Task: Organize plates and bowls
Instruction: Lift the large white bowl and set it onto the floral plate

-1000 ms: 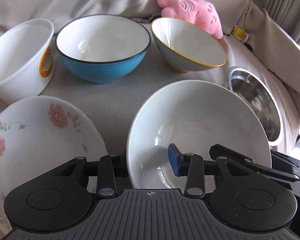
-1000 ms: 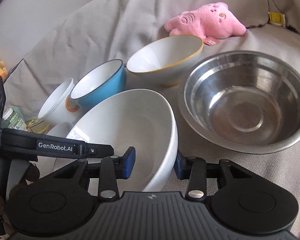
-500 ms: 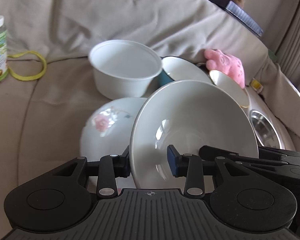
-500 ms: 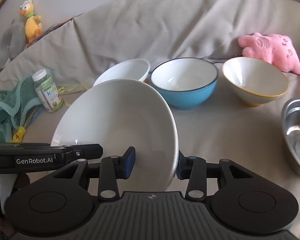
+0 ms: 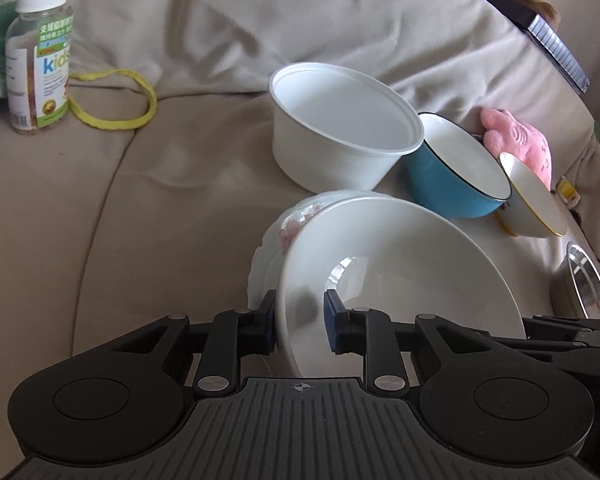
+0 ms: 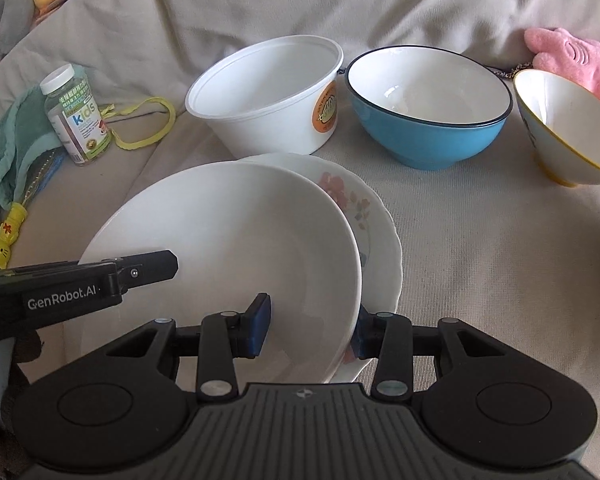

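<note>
We see 2 grippers on 1 deep white plate (image 6: 236,240), one at each side of its near rim. The left gripper (image 5: 300,322) has the plate's left rim between its 2 blue-padded fingers; its jaws are closing, and while the left pad sits against the outside of the rim, a small gap shows between the right pad and the plate's inner face. The right gripper (image 6: 312,330) straddles the plate's right rim, one pad inside the bowl of the plate and the other behind its outer wall; we read it as clamped on the plate, with the jaws partly apart at the width of the wall.

The white plate is tilted and lies over 1 floral plate (image 6: 364,216), whose scalloped edge shows to the right and far side of it. Both are on a beige sofa cover (image 6: 480,260).

Farther back stands a row of 3 bowls: 1 white plastic tub (image 6: 268,96) with an orange sticker on the left, 1 blue bowl (image 6: 428,104) just beside it in the middle, and 1 yellow-rimmed bowl (image 6: 568,128) on the right. 1 steel bowl (image 5: 588,284) shows at the right edge of the left wrist view.

At the far left we count 1 vitamin bottle (image 6: 76,114), 1 yellow band (image 6: 148,124) and 1 green cloth (image 6: 4,148); at the far right, 1 pink plush toy (image 6: 576,60).
</note>
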Motion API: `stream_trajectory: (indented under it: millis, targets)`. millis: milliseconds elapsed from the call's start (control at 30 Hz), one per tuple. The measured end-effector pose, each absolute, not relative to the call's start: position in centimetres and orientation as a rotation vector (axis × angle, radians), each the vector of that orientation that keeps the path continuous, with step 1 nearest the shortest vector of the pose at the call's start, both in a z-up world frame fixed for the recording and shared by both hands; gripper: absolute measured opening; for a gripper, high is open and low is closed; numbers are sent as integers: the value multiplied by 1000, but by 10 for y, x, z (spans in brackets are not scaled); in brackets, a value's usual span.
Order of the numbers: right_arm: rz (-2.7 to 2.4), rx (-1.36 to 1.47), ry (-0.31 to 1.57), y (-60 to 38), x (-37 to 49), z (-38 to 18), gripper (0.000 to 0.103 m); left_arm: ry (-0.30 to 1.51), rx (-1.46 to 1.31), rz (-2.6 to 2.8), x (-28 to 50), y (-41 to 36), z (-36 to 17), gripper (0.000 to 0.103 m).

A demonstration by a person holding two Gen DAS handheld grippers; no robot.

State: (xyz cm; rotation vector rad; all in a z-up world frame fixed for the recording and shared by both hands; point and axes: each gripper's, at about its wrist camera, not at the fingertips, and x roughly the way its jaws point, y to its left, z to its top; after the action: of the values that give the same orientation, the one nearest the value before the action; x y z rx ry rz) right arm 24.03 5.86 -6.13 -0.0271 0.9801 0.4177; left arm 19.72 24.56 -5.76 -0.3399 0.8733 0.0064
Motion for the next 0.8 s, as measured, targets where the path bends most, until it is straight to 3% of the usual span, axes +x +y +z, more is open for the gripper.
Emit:
stream_trajectory:
  millis: [800]
  targets:
    - [421, -36, 966, 59, 265, -44, 45, 863, -396, 20, 204, 261, -43, 28]
